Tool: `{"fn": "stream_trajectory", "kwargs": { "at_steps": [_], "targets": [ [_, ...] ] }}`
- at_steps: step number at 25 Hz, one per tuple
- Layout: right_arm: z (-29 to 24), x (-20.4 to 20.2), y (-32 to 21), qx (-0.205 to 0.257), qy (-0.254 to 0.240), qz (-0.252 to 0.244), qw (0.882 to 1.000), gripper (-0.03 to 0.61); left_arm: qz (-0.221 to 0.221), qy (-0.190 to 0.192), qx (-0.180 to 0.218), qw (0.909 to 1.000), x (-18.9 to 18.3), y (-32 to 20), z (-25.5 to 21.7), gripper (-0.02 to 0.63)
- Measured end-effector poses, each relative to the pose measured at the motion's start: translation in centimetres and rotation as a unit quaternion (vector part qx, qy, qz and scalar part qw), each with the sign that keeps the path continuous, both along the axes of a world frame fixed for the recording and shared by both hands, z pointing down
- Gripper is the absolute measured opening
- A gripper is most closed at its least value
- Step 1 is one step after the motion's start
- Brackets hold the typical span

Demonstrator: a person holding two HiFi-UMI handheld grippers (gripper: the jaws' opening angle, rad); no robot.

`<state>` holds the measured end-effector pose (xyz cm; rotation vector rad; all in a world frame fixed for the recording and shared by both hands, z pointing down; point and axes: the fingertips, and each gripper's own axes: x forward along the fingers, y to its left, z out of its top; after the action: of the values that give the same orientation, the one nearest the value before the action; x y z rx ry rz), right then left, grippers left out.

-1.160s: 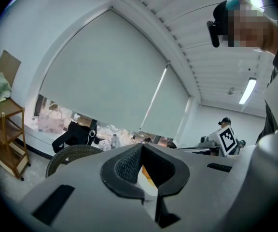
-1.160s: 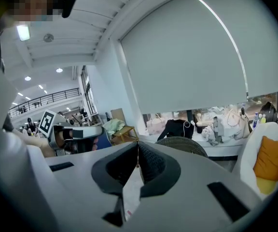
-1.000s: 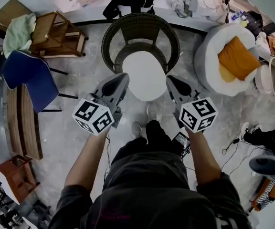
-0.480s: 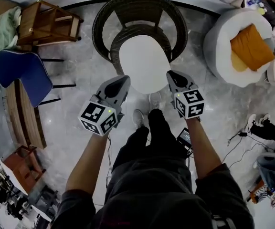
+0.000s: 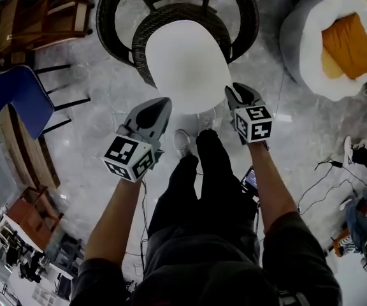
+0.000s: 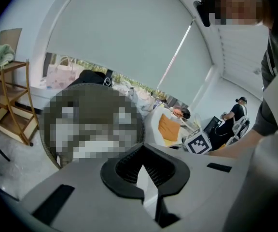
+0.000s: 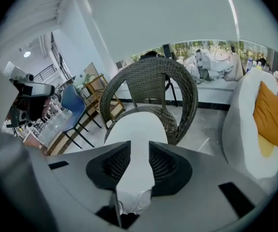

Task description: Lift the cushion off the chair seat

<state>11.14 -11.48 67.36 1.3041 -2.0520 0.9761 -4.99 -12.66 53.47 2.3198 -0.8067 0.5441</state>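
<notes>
A white oval cushion lies on the seat of a dark wicker chair at the top of the head view. Both grippers hover just short of its near edge without touching it. My left gripper is at the cushion's near left with its jaws together and nothing in them. At the near right, my right gripper has its jaws opening, with a narrow gap and nothing between them. In the right gripper view the cushion and the chair lie beyond that gripper.
A blue chair, a wooden bench and a wooden rack stand to the left. To the right is a white round seat holding an orange cushion. Cables lie on the floor. The person's shoe is beside the chair.
Both grippers have come down and closer to the front of the chair. The chair and cushion now look larger in the head view.
</notes>
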Motion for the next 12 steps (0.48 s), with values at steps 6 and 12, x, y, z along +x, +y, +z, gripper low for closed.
{"fn": "stream_trajectory", "kwargs": {
  "at_steps": [6, 12],
  "targets": [
    [7.5, 0.9, 1.6, -0.048, -0.015, 0.035, 0.998, 0.181, 0.003, -0.005, -0.033, 0.9994, 0.1, 1.9, 5.2, 0.009],
    [13.3, 1.4, 2.5, -0.08, -0.032, 0.066, 0.994, 0.237, 0.006, -0.01, -0.052, 0.9986, 0.1, 3.1, 9.0, 0.009]
  ]
}}
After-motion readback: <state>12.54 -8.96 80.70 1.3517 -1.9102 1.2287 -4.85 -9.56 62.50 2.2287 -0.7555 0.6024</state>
